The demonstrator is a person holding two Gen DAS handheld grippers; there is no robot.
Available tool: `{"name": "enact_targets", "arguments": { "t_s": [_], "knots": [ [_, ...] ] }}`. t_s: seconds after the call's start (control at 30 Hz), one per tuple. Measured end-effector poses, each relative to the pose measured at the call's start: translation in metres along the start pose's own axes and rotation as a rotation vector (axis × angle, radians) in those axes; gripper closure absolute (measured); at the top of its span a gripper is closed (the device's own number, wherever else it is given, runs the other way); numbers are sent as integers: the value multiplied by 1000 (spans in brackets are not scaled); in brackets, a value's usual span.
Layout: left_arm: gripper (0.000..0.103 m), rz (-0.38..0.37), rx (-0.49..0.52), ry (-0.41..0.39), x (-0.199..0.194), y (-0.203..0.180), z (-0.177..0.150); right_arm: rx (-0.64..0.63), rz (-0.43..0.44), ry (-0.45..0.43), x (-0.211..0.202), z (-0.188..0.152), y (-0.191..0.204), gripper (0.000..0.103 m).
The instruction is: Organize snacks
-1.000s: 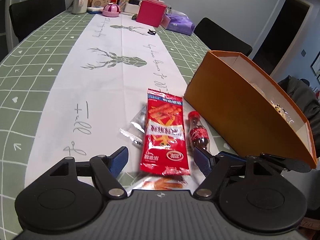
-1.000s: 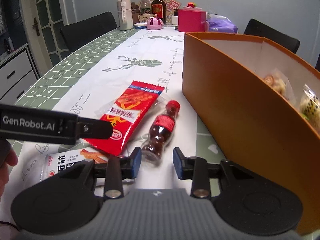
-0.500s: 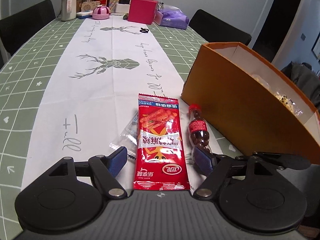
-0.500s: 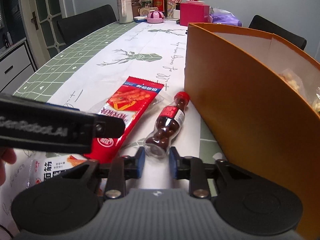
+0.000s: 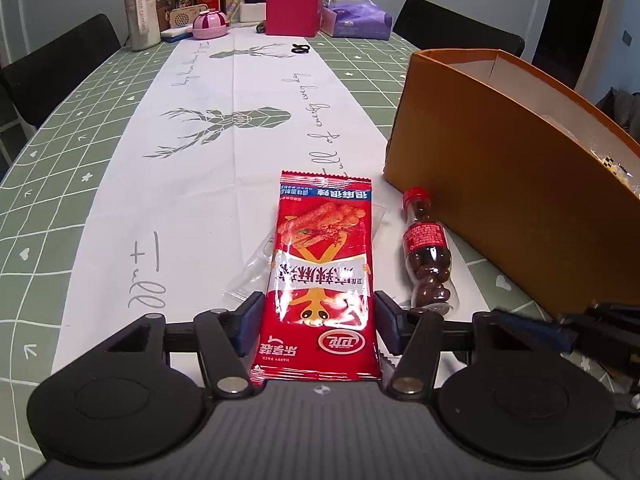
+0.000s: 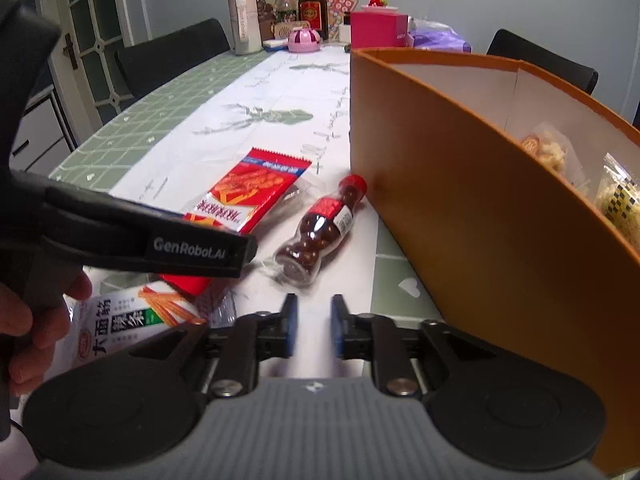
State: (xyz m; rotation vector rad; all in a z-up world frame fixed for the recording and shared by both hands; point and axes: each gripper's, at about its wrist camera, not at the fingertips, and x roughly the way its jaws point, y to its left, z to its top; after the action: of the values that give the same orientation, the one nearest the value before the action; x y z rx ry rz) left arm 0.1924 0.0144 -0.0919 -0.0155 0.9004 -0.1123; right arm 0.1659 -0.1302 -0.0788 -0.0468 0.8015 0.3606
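A red snack packet [image 5: 322, 256] lies lengthwise on the white runner, its near end between my left gripper's [image 5: 318, 320] jaws. Those jaws are closing and the blue pads [image 5: 250, 318] touch the packet's two long edges. A small cola-shaped bottle of chocolate balls [image 6: 320, 228] lies on its side beside the orange box [image 6: 460, 184]. My right gripper [image 6: 313, 322] sits just short of the bottle's base. Its jaws are opening, blurred, with nothing between them. In the right wrist view the left gripper [image 6: 160, 240] crosses from the left, over the red packet [image 6: 248, 196].
A white-and-green snack packet [image 6: 132, 320] lies near a hand [image 6: 20, 320] at the lower left. A clear wrapper [image 5: 256, 268] sticks out from under the red packet. The box holds snack bags [image 6: 548, 148]. Bottles, a pink box [image 5: 294, 12] and black chairs stand at the far end.
My left gripper slid forward over the red packet and its jaws narrowed onto it. My right gripper closed around the bottle's base, then parted and drew back, leaving the bottle on the table.
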Motion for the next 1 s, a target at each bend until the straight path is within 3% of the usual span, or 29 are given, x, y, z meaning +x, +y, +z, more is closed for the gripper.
{"name": "enact_targets", "arguments": {
  "t_s": [0.07, 0.13, 0.23, 0.57, 0.63, 0.73, 1.0],
  "knots": [
    [46, -8, -11, -1, -3, 3, 0, 1, 5, -27, -1, 3, 1, 74],
    [47, -9, -27, 1, -6, 8, 0, -1, 7, -43, 1, 7, 2, 61],
    [48, 1, -66, -9, -13, 18, 0, 3, 13, -42, 8, 13, 3, 59],
    [48, 7, -175, -5, -35, 52, -11, 100, 4, 32, 41, 30, 2, 59],
    [48, 2, -178, -2, -40, 53, -14, 103, -6, 52, 44, 28, 1, 66],
    [48, -7, -192, -2, -47, 54, -19, 94, -7, 59, 37, 24, 1, 75],
    [48, -57, -172, -1, -68, 36, -37, 64, -7, 85, -4, -10, -3, 75]
  ]
}}
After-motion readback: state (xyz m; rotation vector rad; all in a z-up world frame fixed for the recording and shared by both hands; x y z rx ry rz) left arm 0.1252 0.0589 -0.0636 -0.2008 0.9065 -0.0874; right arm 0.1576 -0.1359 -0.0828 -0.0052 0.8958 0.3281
